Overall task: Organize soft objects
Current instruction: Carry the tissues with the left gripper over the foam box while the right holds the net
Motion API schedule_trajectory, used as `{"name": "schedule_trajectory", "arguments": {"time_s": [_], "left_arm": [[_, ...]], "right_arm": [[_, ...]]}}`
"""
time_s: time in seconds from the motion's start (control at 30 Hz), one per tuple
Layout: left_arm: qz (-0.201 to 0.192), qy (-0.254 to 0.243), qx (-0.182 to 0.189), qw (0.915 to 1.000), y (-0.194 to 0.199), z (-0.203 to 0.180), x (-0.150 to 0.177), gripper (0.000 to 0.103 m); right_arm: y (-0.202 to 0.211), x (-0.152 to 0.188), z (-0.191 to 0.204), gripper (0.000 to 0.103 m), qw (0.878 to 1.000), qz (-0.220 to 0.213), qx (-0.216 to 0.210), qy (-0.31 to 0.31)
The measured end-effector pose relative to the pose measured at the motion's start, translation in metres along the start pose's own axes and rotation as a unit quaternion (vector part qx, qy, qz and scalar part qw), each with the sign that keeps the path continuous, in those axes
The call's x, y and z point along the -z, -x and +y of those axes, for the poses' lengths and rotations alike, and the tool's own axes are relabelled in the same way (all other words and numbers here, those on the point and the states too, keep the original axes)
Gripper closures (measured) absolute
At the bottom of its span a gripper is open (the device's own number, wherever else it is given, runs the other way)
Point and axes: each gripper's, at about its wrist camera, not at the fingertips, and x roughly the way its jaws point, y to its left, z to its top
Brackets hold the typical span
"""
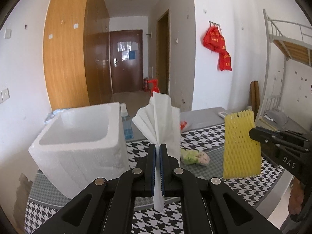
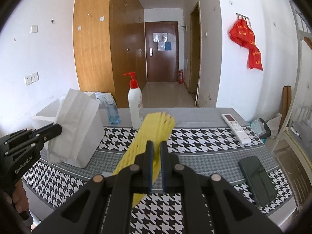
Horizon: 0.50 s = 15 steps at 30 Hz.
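My left gripper [image 1: 158,146] is shut on a white paper tissue [image 1: 159,120] and holds it in the air to the right of the white foam box [image 1: 81,148]. The tissue [image 2: 76,124] hangs in front of the box in the right wrist view. My right gripper [image 2: 156,143] is shut on a yellow foam net sleeve [image 2: 150,136], held above the table. The sleeve [image 1: 240,144] also shows in the left wrist view, right of the tissue. A small green and pink soft object [image 1: 195,157] lies on the houndstooth cloth [image 1: 204,136] below the tissue.
A blue spray bottle [image 2: 113,111] and a white pump bottle [image 2: 135,105] stand behind the box. A white remote [image 2: 236,127] and a dark phone [image 2: 257,179] lie on the right of the table. A bunk bed frame [image 1: 282,44] stands at the right.
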Motion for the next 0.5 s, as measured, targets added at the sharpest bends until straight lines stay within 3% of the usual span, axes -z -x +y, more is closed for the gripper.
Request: {"name": "schedule_trajectory", "arguments": {"time_s": [0.5], "left_arm": [[-0.038, 0.014, -0.022, 0.9990, 0.014, 0.028, -0.028, 0.099]], "right_arm": [[-0.002, -0.019, 0.024, 0.094, 0.999, -0.029, -0.031, 0.011]]}}
